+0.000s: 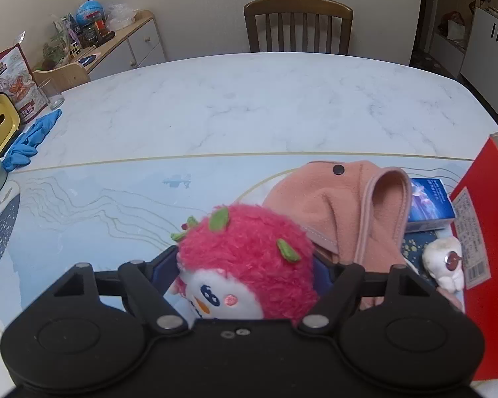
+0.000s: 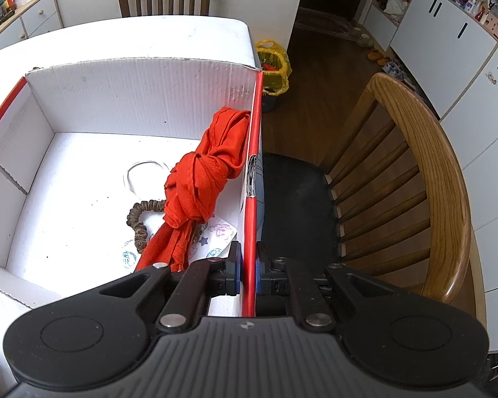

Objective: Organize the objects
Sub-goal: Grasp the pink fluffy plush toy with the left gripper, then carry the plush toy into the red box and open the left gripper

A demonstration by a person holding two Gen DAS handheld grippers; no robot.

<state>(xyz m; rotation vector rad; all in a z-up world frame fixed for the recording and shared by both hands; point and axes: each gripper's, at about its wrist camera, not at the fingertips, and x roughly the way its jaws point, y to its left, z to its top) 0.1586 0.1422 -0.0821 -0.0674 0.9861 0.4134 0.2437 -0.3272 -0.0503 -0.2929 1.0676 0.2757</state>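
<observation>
Pink plush is filling the gap between the jaws of my left gripper (image 1: pixel 245 265): the plush toy (image 1: pixel 249 265), round, with green leaf tabs and a white face, is lying on the near part of the table mat (image 1: pixel 99 199). I am straddling it with both blue pads level with its sides. The jaws are standing wide, and the fur is hiding the contact line, so I am judging the pads to be at the fur but not yet pressing a firm hold. No lift is showing.

I am clamping the right gripper (image 2: pixel 248 268) tight on the right wall of the red-and-white cardboard box (image 2: pixel 116 93), one pad on each face of the wall, steadying the box. Inside it, an orange knotted cloth (image 2: pixel 199 182) is lying against that wall with a brown scrunchie (image 2: pixel 137 222) beside it. The left and far parts of the box floor are lying bare.

Step in hand: acquiring the plush toy for transfer. The next move is calling for a full squeeze on the soft body, a lift clear of the peach fleece hat (image 1: pixel 342 205) just beyond it, then travel right over the box rim. A small white toy (image 1: pixel 445 262) and a blue carton (image 1: pixel 430 205) are waiting near the box.
</observation>
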